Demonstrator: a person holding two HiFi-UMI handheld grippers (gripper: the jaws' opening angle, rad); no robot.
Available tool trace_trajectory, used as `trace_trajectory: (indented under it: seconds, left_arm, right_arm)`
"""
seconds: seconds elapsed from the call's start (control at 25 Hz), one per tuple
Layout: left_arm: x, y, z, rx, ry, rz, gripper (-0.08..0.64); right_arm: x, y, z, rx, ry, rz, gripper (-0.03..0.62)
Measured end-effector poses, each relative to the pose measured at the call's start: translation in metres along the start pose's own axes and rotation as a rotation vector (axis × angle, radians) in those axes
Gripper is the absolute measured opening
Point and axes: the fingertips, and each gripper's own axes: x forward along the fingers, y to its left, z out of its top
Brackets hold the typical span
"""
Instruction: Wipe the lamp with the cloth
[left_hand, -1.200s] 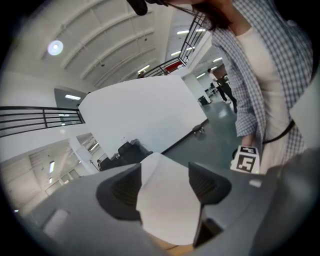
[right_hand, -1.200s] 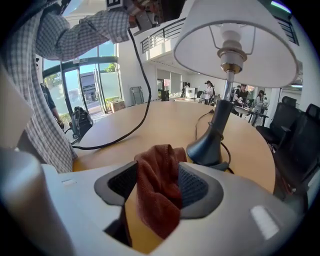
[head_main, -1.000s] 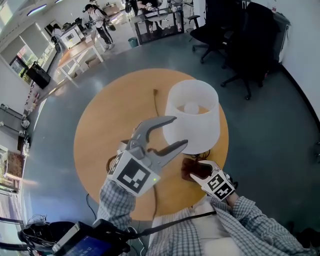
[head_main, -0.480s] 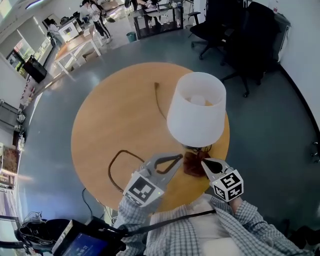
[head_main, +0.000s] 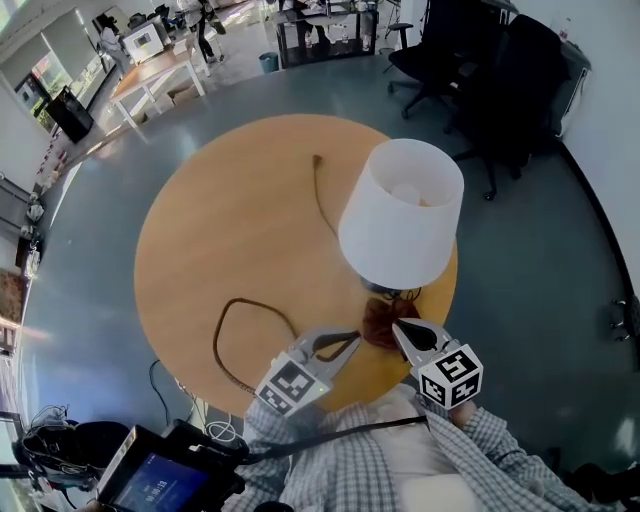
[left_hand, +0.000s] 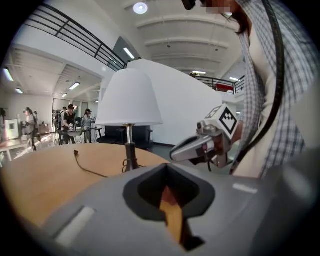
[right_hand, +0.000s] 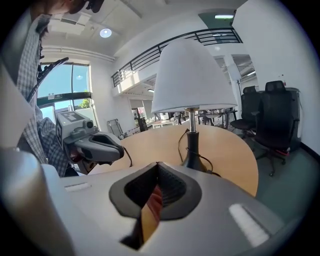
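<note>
Round wooden counter (head_main: 220, 230), seen from above. The lamp (head_main: 402, 212) stands upright near the counter's right edge, and its white shade hides most of the stem and foot. A dark cord (head_main: 232, 330) loops across the near side of the counter.

The cloth (head_main: 378, 322) is a small brown bunch lying at the lamp's foot on the near side, just under the shade's rim.

Left claw (head_main: 354, 336): closed, jaws together and nothing between them. It is held low over the near edge, its tip pointing at the cloth from the left.

Right claw (head_main: 398, 326): also closed. A reddish-brown patch shows through the slit between its jaws, possibly the cloth beyond. Its tip is right at the cloth's near-right edge; whether they touch cannot be told from overhead.

The two claw tips sit close together, with the cloth between them. Black office chairs (head_main: 500, 80) stand on the floor well beyond the lamp.
</note>
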Motion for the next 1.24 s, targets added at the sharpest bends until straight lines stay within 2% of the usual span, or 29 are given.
trace_trajectory:
  seconds: [1.0, 1.24]
  left_arm:
    - [0.002, -0.007, -0.015, -0.025, 0.045, -0.009, 0.005]
    - [0.007, -0.013, -0.014, -0.022, 0.058, -0.014, 0.005]
  right_arm:
    - [0.006, 0.008, -0.012, -0.032, 0.067, 0.049, 0.005]
    - [0.003, 0.010, -0.019, -0.102, 0.106, 0.056, 0.005]
